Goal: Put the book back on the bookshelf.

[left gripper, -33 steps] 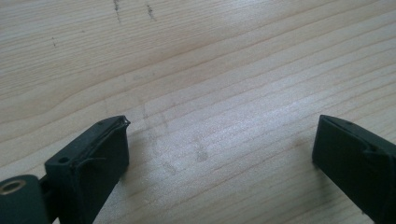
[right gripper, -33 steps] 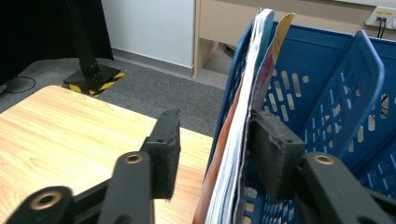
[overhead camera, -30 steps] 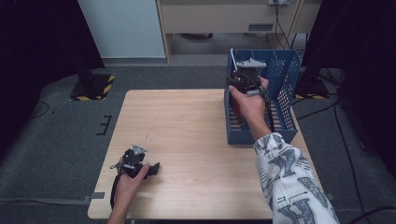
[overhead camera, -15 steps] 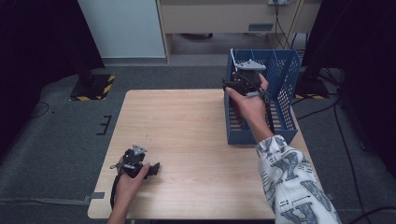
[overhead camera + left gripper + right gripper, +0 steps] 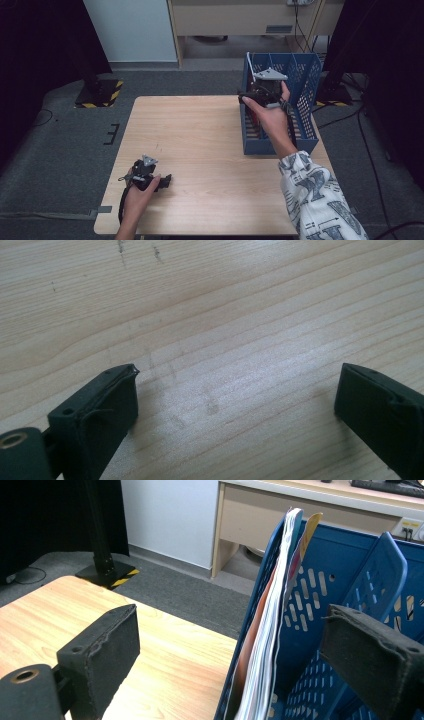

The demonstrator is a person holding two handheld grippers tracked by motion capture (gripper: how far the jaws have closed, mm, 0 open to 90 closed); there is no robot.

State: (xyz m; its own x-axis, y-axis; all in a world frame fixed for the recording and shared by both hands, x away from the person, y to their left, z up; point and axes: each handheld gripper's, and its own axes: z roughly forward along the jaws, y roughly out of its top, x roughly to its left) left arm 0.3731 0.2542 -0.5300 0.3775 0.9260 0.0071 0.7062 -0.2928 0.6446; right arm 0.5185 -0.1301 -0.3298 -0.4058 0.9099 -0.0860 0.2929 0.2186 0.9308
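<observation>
A blue slotted file rack [image 5: 305,105] stands on the right side of the wooden table [image 5: 210,135]. A bundle of white and orange papers [image 5: 267,645] stands upright in its first slot, against the rack's left wall [image 5: 250,630]. My right gripper [image 5: 248,95] is held at that wall's top edge, open, with one jaw outside the rack and one inside, the papers between them and untouched [image 5: 235,650]. My left gripper [image 5: 165,181] rests low on the table near the front left, open over bare wood [image 5: 235,400].
A beige desk [image 5: 310,515] and a white panel [image 5: 130,30] stand behind the table on grey carpet. A black stand with a yellow-striped base [image 5: 97,92] is at the back left. Dividers [image 5: 387,575] split the rack into further slots.
The right gripper has shifted slightly left and down onto the rack's left wall. The left gripper has stayed still.
</observation>
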